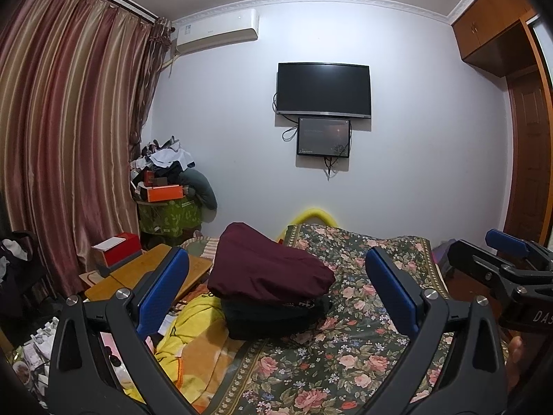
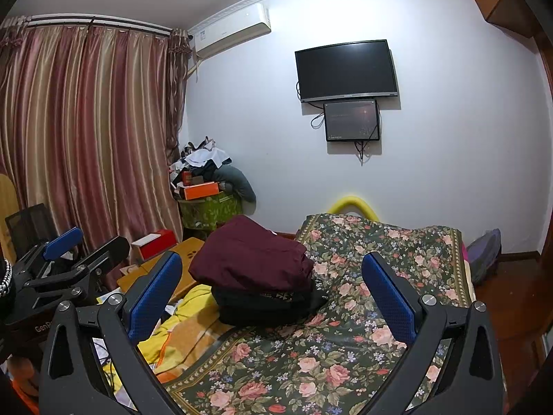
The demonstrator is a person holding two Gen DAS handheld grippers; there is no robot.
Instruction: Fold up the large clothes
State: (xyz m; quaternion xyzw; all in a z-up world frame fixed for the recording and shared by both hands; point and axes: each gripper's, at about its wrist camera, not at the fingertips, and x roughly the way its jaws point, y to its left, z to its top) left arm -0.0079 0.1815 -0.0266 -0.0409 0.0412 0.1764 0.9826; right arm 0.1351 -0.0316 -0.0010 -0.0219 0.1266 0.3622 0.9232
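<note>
- Nearest the lens in both wrist views are the blue-padded fingers: the left gripper point(image 1: 273, 276) and the right gripper point(image 2: 271, 283) each stand spread wide, with nothing between the pads.
- Both hang above the near end of the floral bedspread point(image 1: 345, 356), side by side; the right gripper shows at the right edge of the left wrist view, the left gripper at the left edge of the right one.
- The task's things are ahead, in the middle distance: a maroon garment point(image 1: 266, 266), already folded, lies on top of a folded black garment point(image 1: 276, 314), the stack sitting on the left part of the bedspread.
- The stack's long axis seems to run left to right, roughly across both grippers' line of sight.
- It sits slightly left of centre in each view, so the left gripper is probably a shade nearer.
- A yellow blanket point(image 1: 193, 342) lies crumpled just left of the stack and nearer; whether it is the next piece to fold I cannot tell.
</note>
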